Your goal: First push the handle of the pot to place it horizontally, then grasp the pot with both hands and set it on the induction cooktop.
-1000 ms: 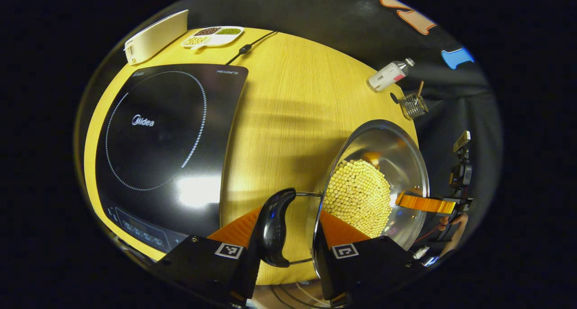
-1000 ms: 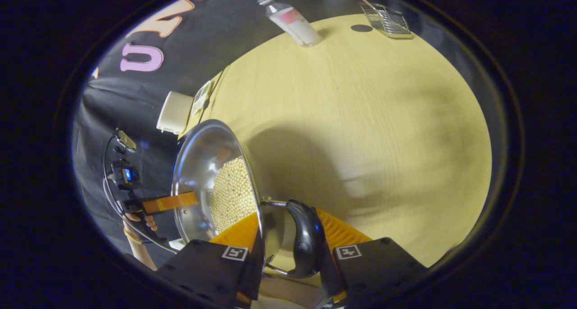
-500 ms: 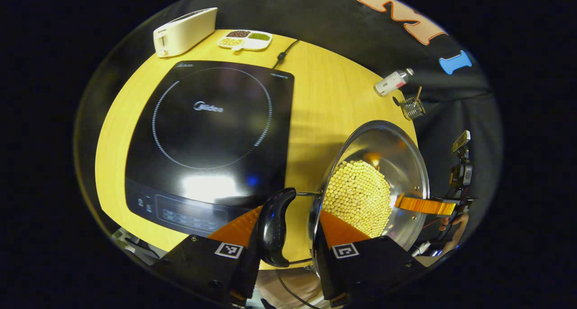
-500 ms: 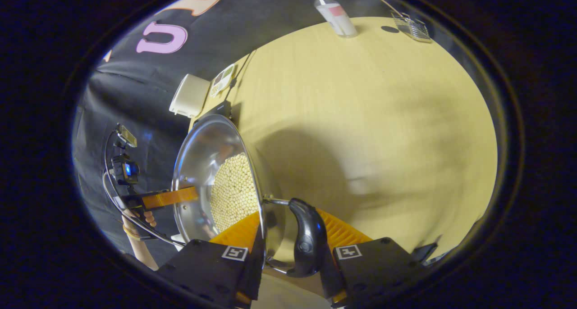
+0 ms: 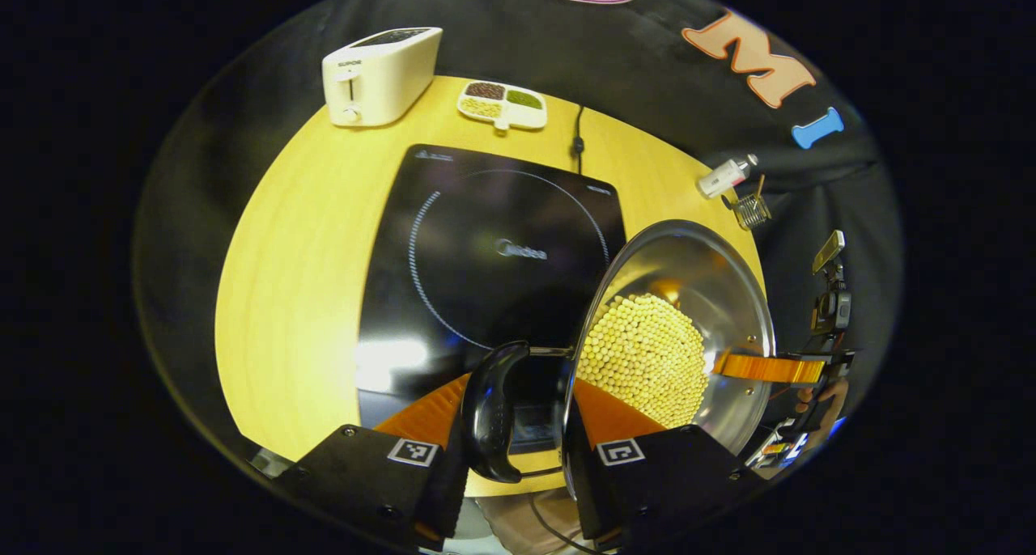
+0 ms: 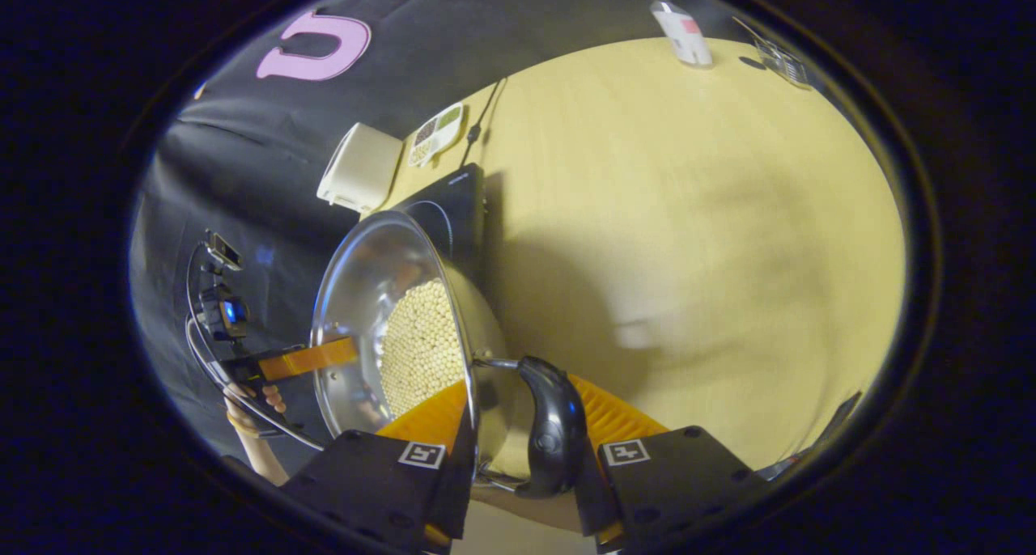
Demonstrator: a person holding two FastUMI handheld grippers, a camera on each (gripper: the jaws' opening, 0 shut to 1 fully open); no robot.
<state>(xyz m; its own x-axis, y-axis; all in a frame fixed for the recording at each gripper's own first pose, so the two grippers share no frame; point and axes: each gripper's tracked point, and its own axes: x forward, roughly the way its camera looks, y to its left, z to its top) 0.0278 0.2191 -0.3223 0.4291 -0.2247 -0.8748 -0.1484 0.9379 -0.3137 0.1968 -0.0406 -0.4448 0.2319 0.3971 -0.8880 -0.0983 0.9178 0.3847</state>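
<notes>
Both grippers are carrying the shiny steel pot (image 5: 712, 296), its bottom covered in pale yellow beads, above the yellow wooden table (image 5: 299, 247) and right at the near edge of the flat black induction cooktop (image 5: 486, 247). The left gripper (image 5: 518, 413) has its orange fingers pressed on either side of one curved black side handle (image 5: 490, 409) where it meets the rim. The right gripper (image 6: 518, 421) is clamped likewise on the opposite black handle (image 6: 554, 425).

The job now, I'd say, is level carrying: keep both ends at one height so the beads don't slide, centre the pot over the white ring, then lower evenly.

The left gripper view gives the whole cooktop, a cream toaster (image 5: 380, 74) and a divided snack dish (image 5: 502, 104); the right gripper view gives bare table beyond and just the cooktop's corner
</notes>
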